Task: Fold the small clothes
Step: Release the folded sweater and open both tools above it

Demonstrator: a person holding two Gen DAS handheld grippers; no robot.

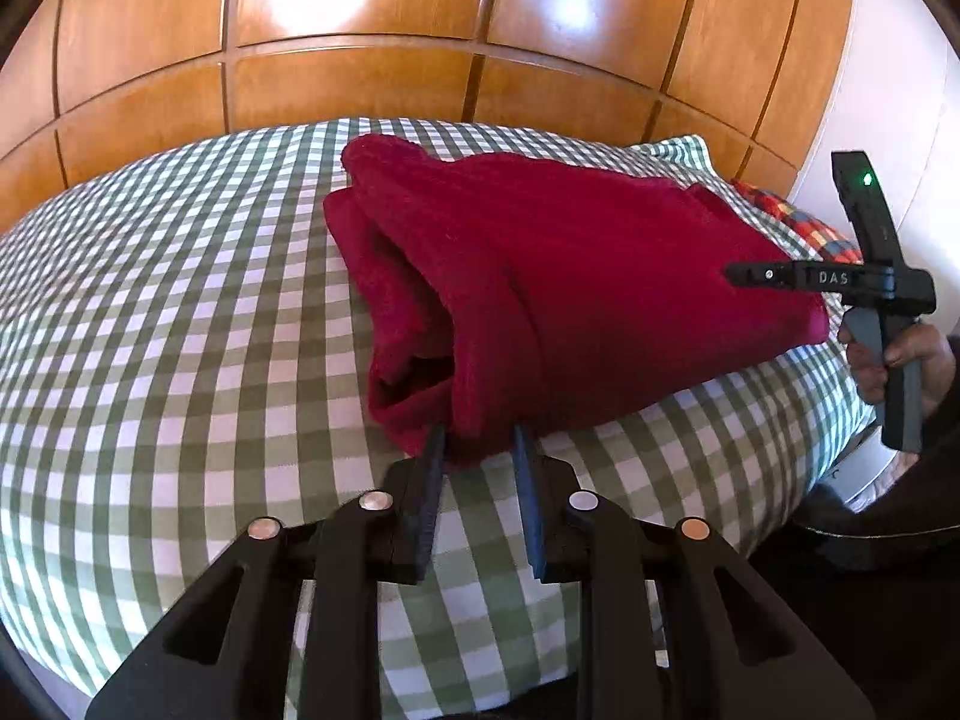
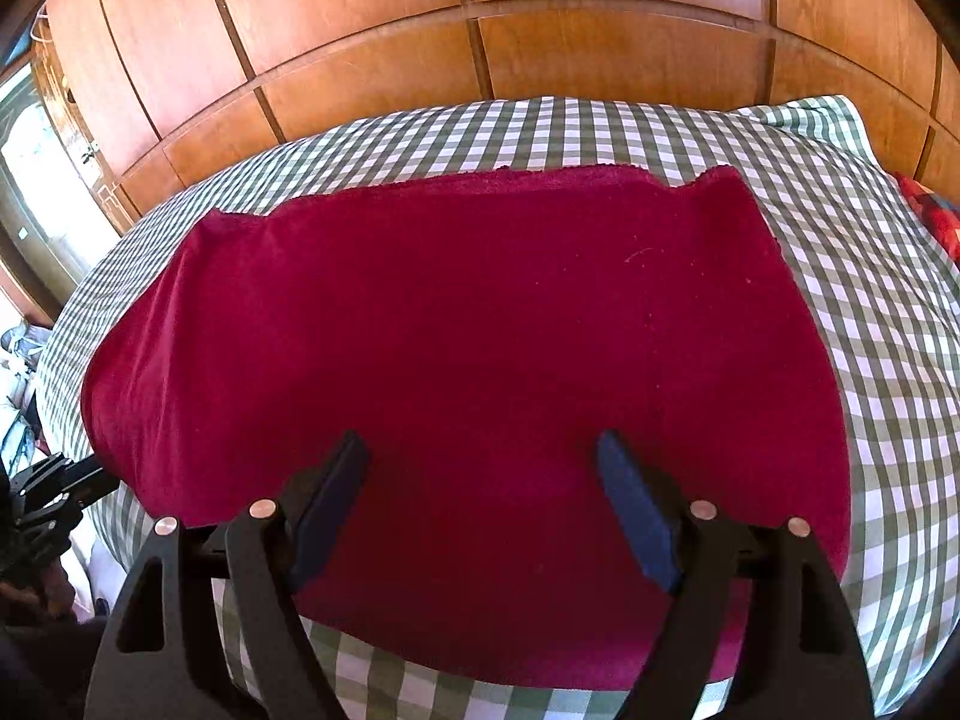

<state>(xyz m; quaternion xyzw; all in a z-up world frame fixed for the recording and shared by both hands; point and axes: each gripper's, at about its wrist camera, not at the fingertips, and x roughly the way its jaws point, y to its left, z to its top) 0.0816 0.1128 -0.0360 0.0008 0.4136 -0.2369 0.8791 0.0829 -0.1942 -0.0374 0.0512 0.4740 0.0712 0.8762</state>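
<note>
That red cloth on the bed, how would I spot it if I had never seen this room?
Find the wooden panelled wall, then the bed below it under a green and white checked cover. In the middle of that cover lies the red cloth, a plain deep crimson fleecy piece folded over on itself. It is the only unpatterned thing there; the multicoloured checked fabric sits at the bed's edge.

One red cloth (image 1: 540,276) is counted, on one checked sheet (image 1: 180,312). Two grippers are seen: the left (image 1: 479,438) and the right (image 2: 480,450) (each with two fingers). One hand (image 1: 900,360) is visible. One multicoloured item (image 1: 804,222) is partly shown at the edge.
</note>
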